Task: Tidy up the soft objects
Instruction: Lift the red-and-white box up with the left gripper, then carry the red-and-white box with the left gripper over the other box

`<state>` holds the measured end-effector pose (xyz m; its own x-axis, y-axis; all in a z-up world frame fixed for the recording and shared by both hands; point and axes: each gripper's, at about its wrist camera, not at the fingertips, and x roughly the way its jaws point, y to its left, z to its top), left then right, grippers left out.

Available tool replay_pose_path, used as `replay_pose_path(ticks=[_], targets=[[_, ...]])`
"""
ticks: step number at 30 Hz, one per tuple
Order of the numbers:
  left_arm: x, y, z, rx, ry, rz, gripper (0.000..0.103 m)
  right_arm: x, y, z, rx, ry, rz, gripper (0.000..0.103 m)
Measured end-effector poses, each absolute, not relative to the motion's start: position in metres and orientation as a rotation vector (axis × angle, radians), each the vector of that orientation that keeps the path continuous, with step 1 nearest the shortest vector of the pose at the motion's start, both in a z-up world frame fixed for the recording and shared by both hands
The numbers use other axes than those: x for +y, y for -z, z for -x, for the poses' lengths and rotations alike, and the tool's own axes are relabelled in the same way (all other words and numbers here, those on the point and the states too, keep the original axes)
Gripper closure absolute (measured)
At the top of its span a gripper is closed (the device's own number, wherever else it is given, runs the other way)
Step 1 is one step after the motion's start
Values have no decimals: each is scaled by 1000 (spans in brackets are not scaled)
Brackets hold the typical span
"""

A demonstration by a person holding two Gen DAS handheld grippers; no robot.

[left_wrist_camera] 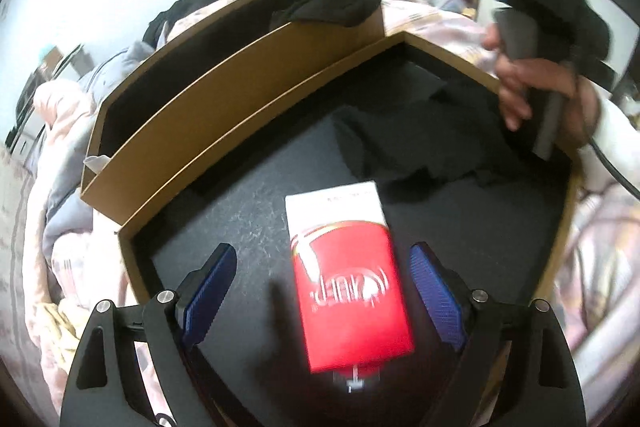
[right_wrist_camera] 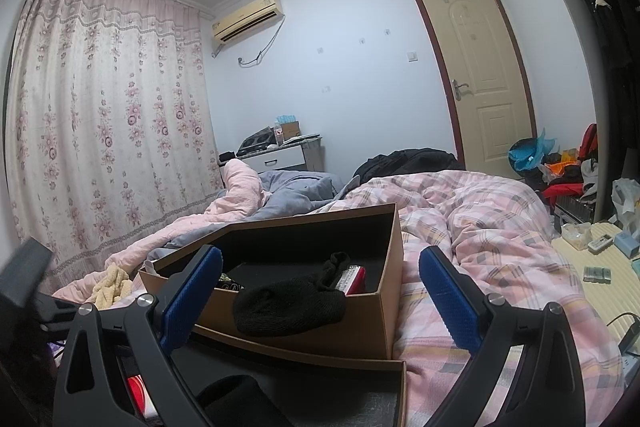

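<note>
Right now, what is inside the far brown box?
In the far brown box a black sock hangs over its front wall, with a red-and-white pack behind. Its wall hides the rest of the floor.

- The red-and-white box [left_wrist_camera: 350, 283] has a smeared near end, and its lettering is unreadable.
- The dark cloth [left_wrist_camera: 436, 143] in the near tray merges with the black lining, so its outline is unclear.
- The right hand [left_wrist_camera: 532, 87] is motion-blurred.
- The black sock [right_wrist_camera: 290, 303] partly hides a red-and-white packet [right_wrist_camera: 354, 277].
- The items on the nightstand [right_wrist_camera: 280, 155] are too small to identify.
</note>
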<state>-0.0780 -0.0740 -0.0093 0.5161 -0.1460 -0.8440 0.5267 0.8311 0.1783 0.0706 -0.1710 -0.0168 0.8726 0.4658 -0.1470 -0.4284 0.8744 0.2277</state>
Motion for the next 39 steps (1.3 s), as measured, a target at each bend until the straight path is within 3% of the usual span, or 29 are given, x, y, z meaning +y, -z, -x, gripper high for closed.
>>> replay_pose_path(ticks=[9,12,14,15,24,39], targets=[[-70,31,59,1025,437,-464,19,-171,17,-71,202,-469,-192,5],[-69,38,47,1038,434,-455,34,-171,17,-71,202,-468,-194,5],[-69,37,45,1036,449,-421,50,-171,17,-71,202,-468,-193,5],[-68,37,43,1037,449,-410,53,-171,17,-71,203,-466,-193,5],[-53,15,37,937,432,-301,54,-171,17,-71,201,-466,-193,4],[-15,-52,26,554,239,-21,54,-170,17,-73,201,-461,-188,4]])
